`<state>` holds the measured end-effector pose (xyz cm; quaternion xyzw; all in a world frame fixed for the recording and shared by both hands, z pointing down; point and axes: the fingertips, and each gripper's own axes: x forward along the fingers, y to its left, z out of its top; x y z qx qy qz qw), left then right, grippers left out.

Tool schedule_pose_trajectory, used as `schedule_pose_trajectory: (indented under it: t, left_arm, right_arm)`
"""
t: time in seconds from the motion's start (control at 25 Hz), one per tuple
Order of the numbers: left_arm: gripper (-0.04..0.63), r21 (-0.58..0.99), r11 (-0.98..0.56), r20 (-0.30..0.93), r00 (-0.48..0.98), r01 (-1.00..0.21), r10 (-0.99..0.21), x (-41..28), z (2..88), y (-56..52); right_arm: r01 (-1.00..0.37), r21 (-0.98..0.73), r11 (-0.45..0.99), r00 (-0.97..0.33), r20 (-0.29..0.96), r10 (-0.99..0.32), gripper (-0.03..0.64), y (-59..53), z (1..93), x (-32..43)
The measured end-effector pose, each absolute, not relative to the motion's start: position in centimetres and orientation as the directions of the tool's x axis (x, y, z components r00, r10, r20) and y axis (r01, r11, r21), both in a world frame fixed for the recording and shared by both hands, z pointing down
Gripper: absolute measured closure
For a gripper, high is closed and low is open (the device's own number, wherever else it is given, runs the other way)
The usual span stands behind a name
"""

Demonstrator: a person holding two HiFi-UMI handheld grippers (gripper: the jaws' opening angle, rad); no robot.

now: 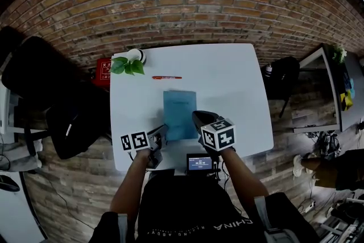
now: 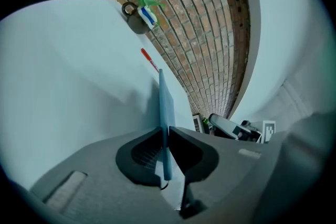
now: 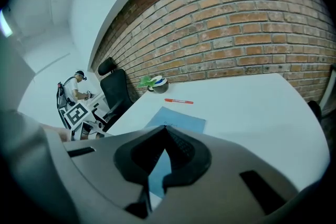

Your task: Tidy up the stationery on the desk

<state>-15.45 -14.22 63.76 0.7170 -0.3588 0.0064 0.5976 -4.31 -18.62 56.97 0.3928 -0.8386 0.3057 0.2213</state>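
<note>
A blue notebook [image 1: 179, 111] lies in the middle of the white desk [image 1: 239, 94]. My left gripper [image 1: 162, 132] is at its near left edge. In the left gripper view the notebook [image 2: 167, 99] runs edge-on between the jaws, and the left gripper [image 2: 164, 129] is shut on it. My right gripper [image 1: 197, 117] hovers over the notebook's near right part. Its jaws meet with nothing between them, so the right gripper [image 3: 165, 129] is shut above the notebook [image 3: 181, 119]. A red pen [image 1: 166, 77] lies beyond the notebook, and the same pen [image 3: 179, 101] shows in the right gripper view.
A potted green plant [image 1: 128, 63] stands at the desk's far left corner. A small device with a lit screen [image 1: 199, 163] sits at the near edge. Black office chairs [image 1: 40, 82] stand to the left, a black bag [image 1: 282, 78] to the right, and a brick wall [image 1: 187, 3] behind.
</note>
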Motion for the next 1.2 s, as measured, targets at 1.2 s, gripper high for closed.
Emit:
schedule_pose_trajectory:
  t: [1.2]
  left_arm:
    - [0.584, 0.459, -0.574, 0.439, 0.734, -0.679, -0.518, -12.3, 59.7, -12.0]
  right_arm:
    - [-0.705, -0.302, 0.641, -0.646, 0.647, -0.406, 0.609, -14.6, 59.0, -4.8]
